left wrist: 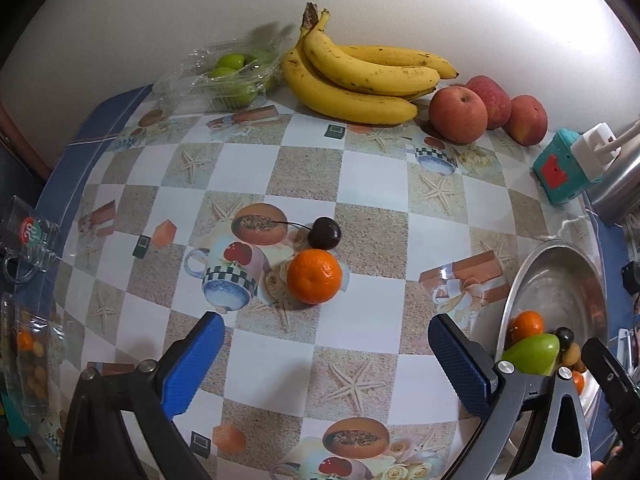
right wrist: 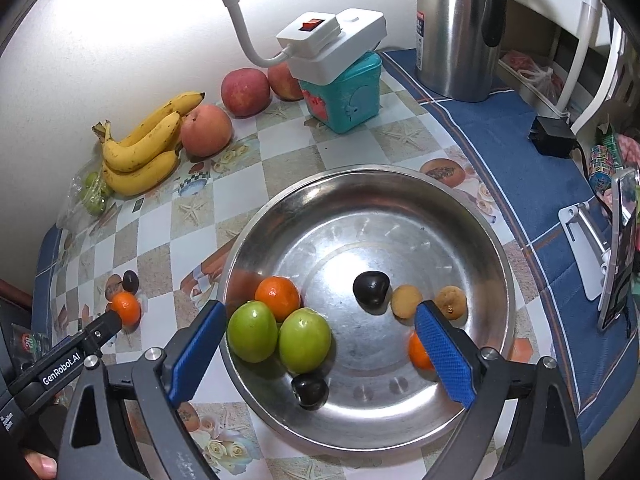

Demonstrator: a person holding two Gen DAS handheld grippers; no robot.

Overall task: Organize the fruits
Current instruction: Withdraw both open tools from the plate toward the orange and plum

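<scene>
My left gripper (left wrist: 324,326) hangs open over the patterned tablecloth, nothing between its blue pads. Just beyond its tips lie a tangerine (left wrist: 315,276) and a dark cherry (left wrist: 325,233), touching each other. My right gripper (right wrist: 320,311) is open above the near side of a steel bowl (right wrist: 360,170), holding nothing. The bowl contains two green fruits (right wrist: 252,332), a tangerine (right wrist: 277,296), two dark cherries (right wrist: 371,288), two small brown fruits (right wrist: 406,300), and a second tangerine (right wrist: 418,350) half hidden behind the right finger. In the left wrist view the bowl (left wrist: 560,244) sits at the right edge.
Bananas (left wrist: 360,76), three apples (left wrist: 458,114) and a clear box of green fruits (left wrist: 232,76) line the wall. A teal box (right wrist: 344,92) carries a white power strip (right wrist: 332,40), next to a steel kettle (right wrist: 456,28). Plastic packaging (left wrist: 28,240) lies at the table's left edge.
</scene>
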